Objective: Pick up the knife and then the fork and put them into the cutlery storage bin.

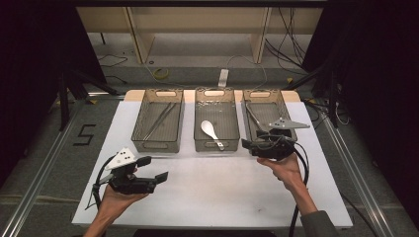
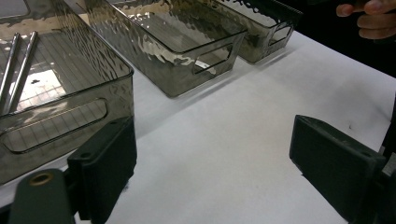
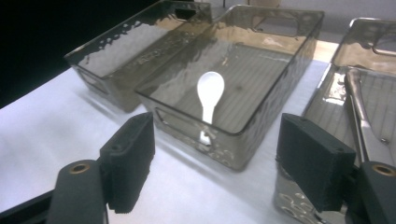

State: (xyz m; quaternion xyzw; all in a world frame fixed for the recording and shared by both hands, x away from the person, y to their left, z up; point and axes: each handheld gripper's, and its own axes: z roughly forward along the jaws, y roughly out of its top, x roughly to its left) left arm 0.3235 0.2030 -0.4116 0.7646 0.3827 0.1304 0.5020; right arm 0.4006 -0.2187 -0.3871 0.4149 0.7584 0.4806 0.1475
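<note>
Spoon [image 3: 209, 95] lies in the middle bin [image 1: 216, 142], apparently just dropped off. Right tongs [image 3: 217, 161] spread wide, empty, at the bin's near wall. Left tongs [image 2: 212, 170] open, empty, over bare desk [image 1: 212, 192]. Next: likely fetch another piece. Left bin [image 1: 157, 140] holds metal sticks [image 1: 159, 121]; nothing blocks the way.

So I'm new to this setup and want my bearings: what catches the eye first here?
Three smoky clear bins in a row at the white table's far side. The middle one holds a white spoon; the outer two hold metal tongs. Nearer, each hand has a hand-held gripper, left and right, both open and empty.
</note>
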